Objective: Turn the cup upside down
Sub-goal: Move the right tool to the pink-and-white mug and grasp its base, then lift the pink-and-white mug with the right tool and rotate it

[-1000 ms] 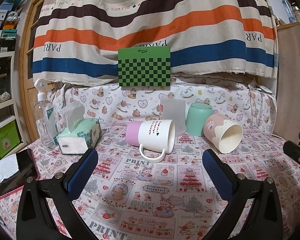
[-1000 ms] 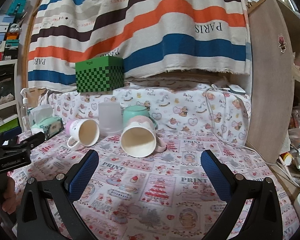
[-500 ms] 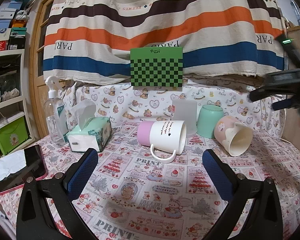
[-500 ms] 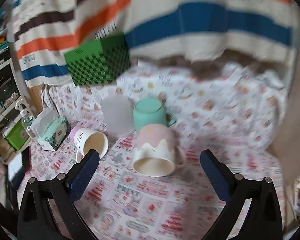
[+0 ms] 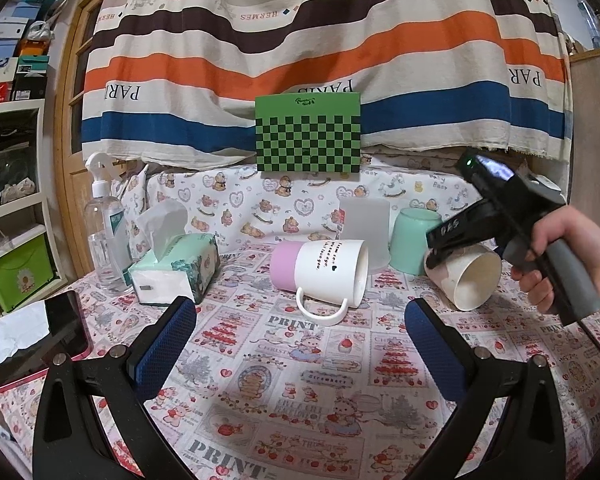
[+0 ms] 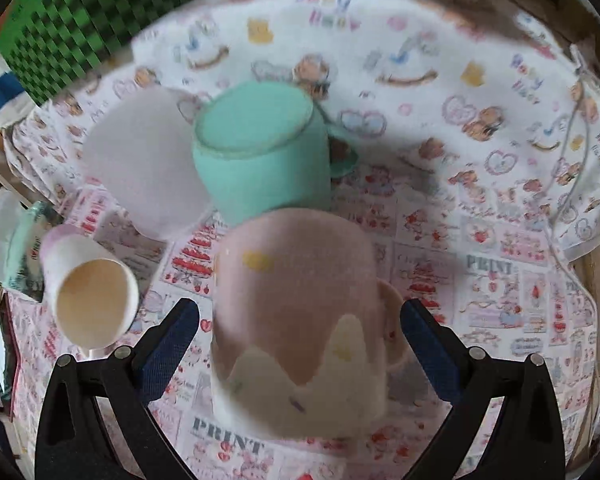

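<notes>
A pink and cream cup [image 6: 300, 328] lies on its side on the printed tablecloth; it also shows in the left wrist view [image 5: 466, 276] with its mouth facing forward. My right gripper [image 6: 298, 332] is open, above it, one finger on each side of the cup body. In the left wrist view the right gripper's body [image 5: 496, 216] comes down onto that cup. A pink and white mug [image 5: 320, 270] lies on its side mid-table, also in the right wrist view [image 6: 88, 284]. My left gripper [image 5: 300, 344] is open and empty, in front of that mug.
A mint cup [image 6: 260, 152] and a frosted white cup [image 6: 148, 160] stand upside down behind the lying cups. A tissue box [image 5: 176, 268], a spray bottle [image 5: 104, 232] and a phone [image 5: 28, 332] are at the left. A green checkered box [image 5: 308, 136] stands at the back.
My right gripper has swung down over the pink and cream cup and now straddles it. My left gripper has barely moved.
</notes>
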`<state>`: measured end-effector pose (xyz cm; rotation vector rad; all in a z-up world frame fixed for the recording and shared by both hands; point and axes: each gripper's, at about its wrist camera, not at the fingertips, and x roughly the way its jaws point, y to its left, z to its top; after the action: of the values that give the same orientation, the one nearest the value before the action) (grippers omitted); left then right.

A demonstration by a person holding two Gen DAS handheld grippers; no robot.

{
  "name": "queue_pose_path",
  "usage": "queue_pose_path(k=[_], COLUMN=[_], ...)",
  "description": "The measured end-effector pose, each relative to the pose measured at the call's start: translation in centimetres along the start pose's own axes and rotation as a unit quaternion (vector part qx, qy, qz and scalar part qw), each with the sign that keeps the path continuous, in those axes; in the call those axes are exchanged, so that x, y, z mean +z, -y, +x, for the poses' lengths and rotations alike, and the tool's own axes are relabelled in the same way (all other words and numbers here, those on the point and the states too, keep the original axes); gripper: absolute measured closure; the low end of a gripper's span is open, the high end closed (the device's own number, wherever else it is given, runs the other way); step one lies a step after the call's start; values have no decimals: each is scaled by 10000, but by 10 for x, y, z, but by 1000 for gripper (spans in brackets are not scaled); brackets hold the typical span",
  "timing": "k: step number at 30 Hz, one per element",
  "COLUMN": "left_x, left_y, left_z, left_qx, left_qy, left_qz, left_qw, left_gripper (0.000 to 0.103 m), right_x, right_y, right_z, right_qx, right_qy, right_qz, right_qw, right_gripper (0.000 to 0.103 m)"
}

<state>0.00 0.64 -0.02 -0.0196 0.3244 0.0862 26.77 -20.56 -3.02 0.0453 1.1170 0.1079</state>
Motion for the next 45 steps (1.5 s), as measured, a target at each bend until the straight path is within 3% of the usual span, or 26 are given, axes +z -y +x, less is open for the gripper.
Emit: queue_pose_path(k=[4, 12, 16, 19, 24, 29, 31, 35, 38, 40, 45], left_x=[0, 0, 0, -1, -2, -1, -1, -1, -2, -1, 3], left_y=[1, 1, 1, 1, -1, -2, -2, -2, -1, 1, 18], left_z=[1, 1, 1, 1, 1, 1, 1, 1, 1, 0, 1], left_qx=[5, 3, 1, 16, 32, 22, 19, 22, 108, 295, 495], left_qy=[9, 4, 0, -2, 10, 1, -2, -3, 9, 24, -134], left_qz=[-5, -9, -4, -14, -23, -20, -21, -23, -16, 26, 489], left_qw=[10000, 10000, 10000, 10000, 10000, 10000, 10000, 10000, 9999, 9996, 9975], left_gripper=[0, 0, 0, 0, 0, 0, 0, 0, 0, 0, 0], right_x=[-3, -40, -66, -76, -83, -87, -90, -97, -103, -107, -121], right_y=[-6, -5, -9, -10, -11, -23, -28, -27, -18, -6, 30], right_z=[-1, -61, -83, -80, -57, -53, -55, -78, -103, -120, -147], right_qx=[-71, 494, 932, 1289, 1273, 917, 1042, 1145, 1397, 1453, 1049], right_qy=[65, 544, 453, 137, -242, -130, -106, 456, 1070, 1651, 3044], right_qz=[-157, 9, -6, 96, 286, 4, -205, -505, -714, -747, -836], right_qw=[9998, 9973, 9946, 9915, 9912, 9957, 9943, 9911, 9818, 9726, 9430], right_gripper=[18, 17, 17, 17, 17, 16, 15, 12, 8, 1, 0])
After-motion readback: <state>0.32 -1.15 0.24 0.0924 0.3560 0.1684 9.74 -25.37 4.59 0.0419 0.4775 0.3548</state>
